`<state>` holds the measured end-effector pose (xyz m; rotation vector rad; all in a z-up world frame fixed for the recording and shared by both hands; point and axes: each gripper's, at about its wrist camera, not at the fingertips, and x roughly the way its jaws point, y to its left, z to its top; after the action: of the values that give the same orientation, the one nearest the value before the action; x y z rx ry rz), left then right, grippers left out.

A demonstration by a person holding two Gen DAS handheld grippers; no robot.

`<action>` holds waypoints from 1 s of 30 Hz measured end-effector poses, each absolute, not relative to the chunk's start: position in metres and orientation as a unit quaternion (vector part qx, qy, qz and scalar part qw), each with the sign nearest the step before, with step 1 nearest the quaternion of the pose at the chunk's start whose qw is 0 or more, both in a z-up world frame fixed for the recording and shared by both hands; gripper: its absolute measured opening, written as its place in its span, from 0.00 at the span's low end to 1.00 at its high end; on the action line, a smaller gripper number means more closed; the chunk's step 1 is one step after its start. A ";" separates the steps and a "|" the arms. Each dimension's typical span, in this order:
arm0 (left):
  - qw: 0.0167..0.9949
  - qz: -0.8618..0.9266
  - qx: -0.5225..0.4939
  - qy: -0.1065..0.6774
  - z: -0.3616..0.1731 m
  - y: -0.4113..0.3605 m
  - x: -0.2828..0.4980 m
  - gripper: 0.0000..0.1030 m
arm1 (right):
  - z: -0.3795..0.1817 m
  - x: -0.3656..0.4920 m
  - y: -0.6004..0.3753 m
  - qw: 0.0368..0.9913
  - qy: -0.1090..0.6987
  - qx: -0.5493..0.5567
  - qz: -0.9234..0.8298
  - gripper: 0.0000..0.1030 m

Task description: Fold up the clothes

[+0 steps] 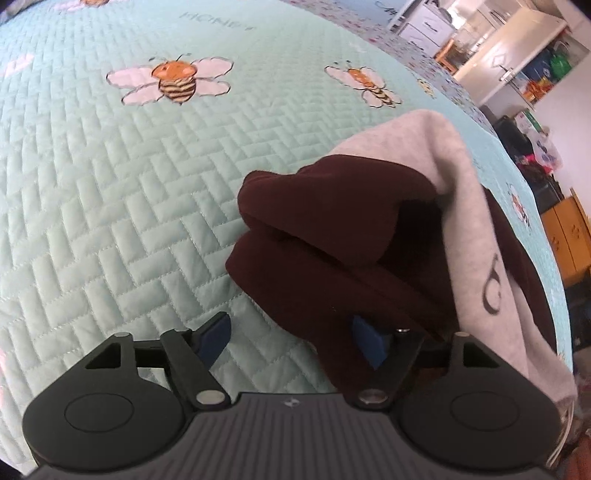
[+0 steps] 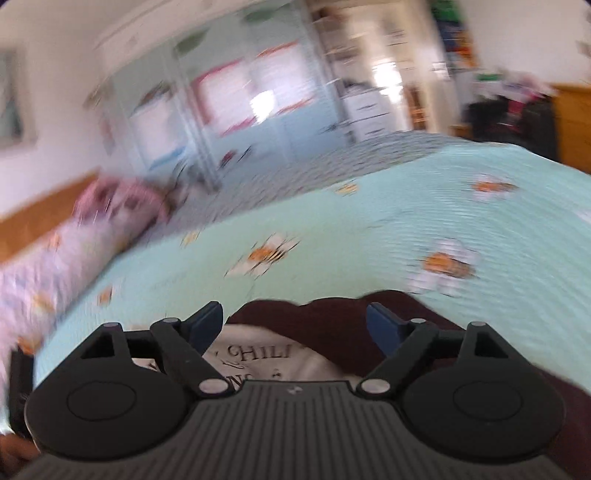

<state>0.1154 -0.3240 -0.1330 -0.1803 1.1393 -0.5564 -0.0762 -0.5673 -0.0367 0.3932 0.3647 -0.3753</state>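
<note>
The sweatshirt (image 1: 332, 229) lies bunched on the bed, a dark maroon garment with a pale grey panel (image 1: 469, 206) that curls up and over its far side. In the left wrist view the maroon cloth is rolled into two thick folds stacked one on the other, and the grey panel carries a dark curled letter mark near its right edge. In the right wrist view the same garment (image 2: 332, 325) sits low under the camera, with part of a white printed patch (image 2: 255, 358) showing the letters "CHILI".

The bedspread (image 1: 110, 184) is mint green, quilted in a herringbone stitch and printed with orange bees with white wings (image 1: 173, 79). Beyond it on the right stand white drawers (image 1: 424, 26) and wooden cabinets (image 1: 569, 229). The right wrist view is heavily blurred; a pink and white bundle (image 2: 74, 229) lies at the left of the bed, and glazed doors (image 2: 221, 110) fill the back wall.

The left tool (image 1: 291, 341) hangs low over the bed with its blue-tipped fingers (image 1: 216, 338) spread apart; the right-hand finger is tucked against the maroon fold, the left over bare quilt. The right tool (image 2: 295, 326) hovers above the garment, its fingers (image 2: 205, 325) also wide apart and gripping nothing.
</note>
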 end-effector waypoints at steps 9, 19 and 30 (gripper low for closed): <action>0.818 -0.253 -0.062 0.513 -0.133 -0.357 0.125 0.96 | -0.094 0.048 -0.598 0.906 0.370 0.087 -0.188 0.80; 0.843 -0.344 -0.022 0.414 -0.081 -0.378 0.114 0.23 | -0.055 -0.007 -0.625 0.909 0.272 0.162 -0.270 0.05; 0.916 -0.352 -0.012 0.193 0.062 -0.302 0.092 0.22 | 0.075 -0.113 -0.605 0.945 0.065 0.163 -0.275 0.04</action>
<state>0.0919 -0.3021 0.0623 -0.0237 0.3980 -0.7250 -0.1128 -0.6047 0.0746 0.3318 0.1328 -0.5592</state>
